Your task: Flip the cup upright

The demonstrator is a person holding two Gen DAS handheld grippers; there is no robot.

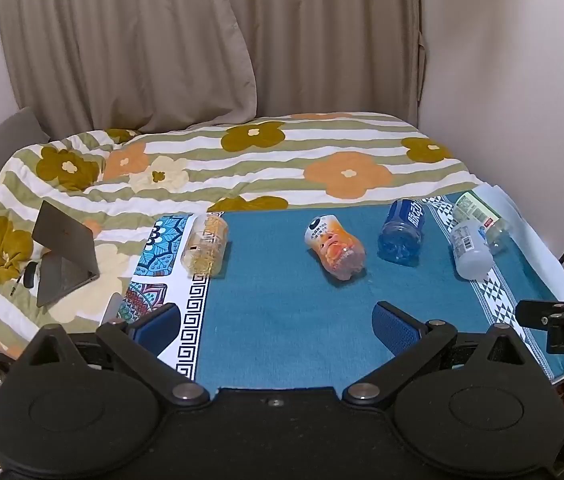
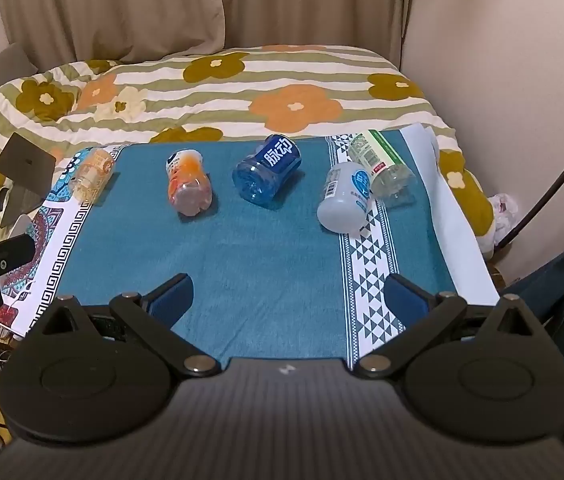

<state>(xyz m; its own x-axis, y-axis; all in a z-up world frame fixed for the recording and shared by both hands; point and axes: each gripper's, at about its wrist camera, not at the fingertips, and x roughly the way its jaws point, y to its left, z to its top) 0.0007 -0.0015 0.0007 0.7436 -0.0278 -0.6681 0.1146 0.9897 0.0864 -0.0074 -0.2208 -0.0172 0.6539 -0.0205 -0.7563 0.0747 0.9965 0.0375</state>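
Note:
Several cut-bottle cups lie on their sides in a row across the far part of a teal cloth (image 1: 282,320). From left to right: a clear yellow-printed cup (image 1: 206,250) (image 2: 92,176), an orange cup (image 1: 335,246) (image 2: 188,186), a blue cup (image 1: 401,232) (image 2: 268,174), a white cup (image 1: 471,250) (image 2: 345,196) and a green-labelled clear cup (image 1: 479,214) (image 2: 381,164). My left gripper (image 1: 276,320) is open and empty, near the front edge, well short of the cups. My right gripper (image 2: 289,292) is open and empty too, also short of them.
The cloth lies on a table (image 2: 461,240) against a bed with a flowered quilt (image 1: 242,160). A half-open laptop (image 1: 62,256) sits on the quilt at left. Curtains and a wall stand behind. A black cable (image 2: 553,184) runs at the right.

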